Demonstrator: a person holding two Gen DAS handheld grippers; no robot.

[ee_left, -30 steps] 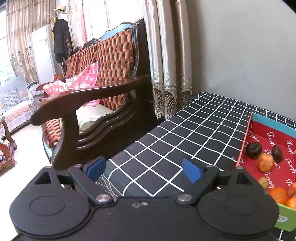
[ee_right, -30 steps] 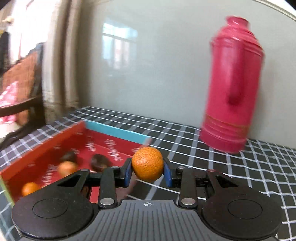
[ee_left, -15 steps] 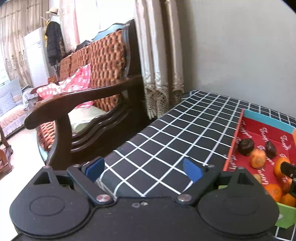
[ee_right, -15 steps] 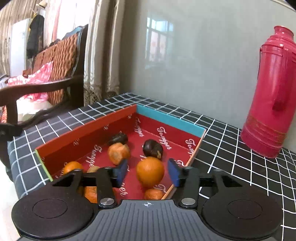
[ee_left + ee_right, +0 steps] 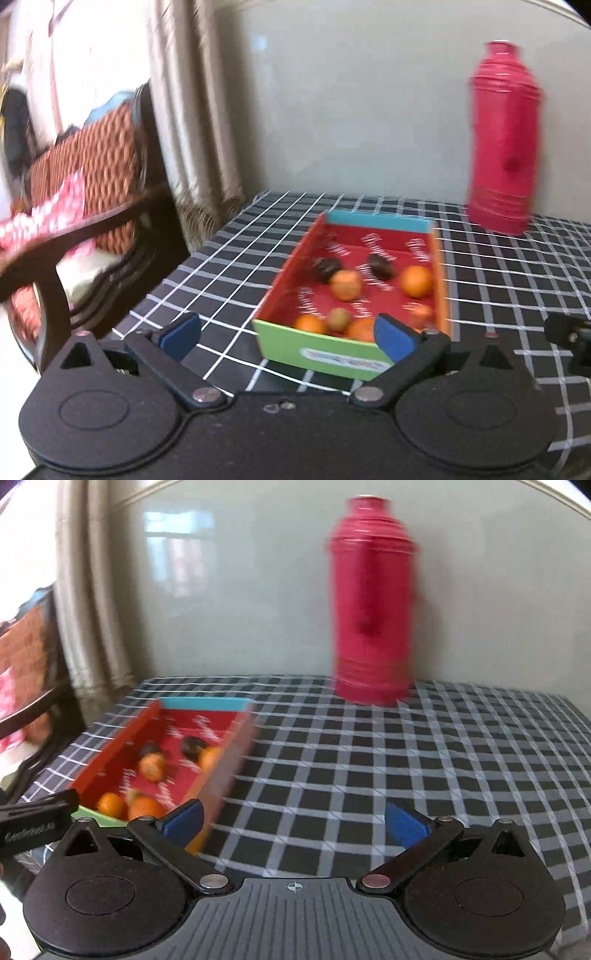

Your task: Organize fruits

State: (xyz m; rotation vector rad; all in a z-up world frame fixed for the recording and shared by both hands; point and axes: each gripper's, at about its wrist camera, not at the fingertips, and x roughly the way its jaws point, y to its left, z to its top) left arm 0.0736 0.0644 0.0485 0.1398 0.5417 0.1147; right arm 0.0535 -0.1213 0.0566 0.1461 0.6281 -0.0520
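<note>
- The left claw (image 5: 288,334) is spread wide and grasps nothing; it hangs just before the green near wall of the box (image 5: 321,354).
- The right claw (image 5: 293,821) is likewise released and bare, over the checked bench (image 5: 406,760), to the right of the box (image 5: 122,742).
- The box sits on the bench (image 5: 229,266), with a red floor, a blue far wall and an orange right wall.
- The fruits lie inside it: an orange (image 5: 416,281) near the right wall, another (image 5: 346,284) mid-box, two dark fruits (image 5: 327,266) behind them, and several more oranges (image 5: 309,323) at the near end. Blur hides the exact count.
- A red flask (image 5: 373,602) stands upright on the bench by the wall, well behind the box.
- A wooden sofa (image 5: 85,184) stands left of the bench.
</note>
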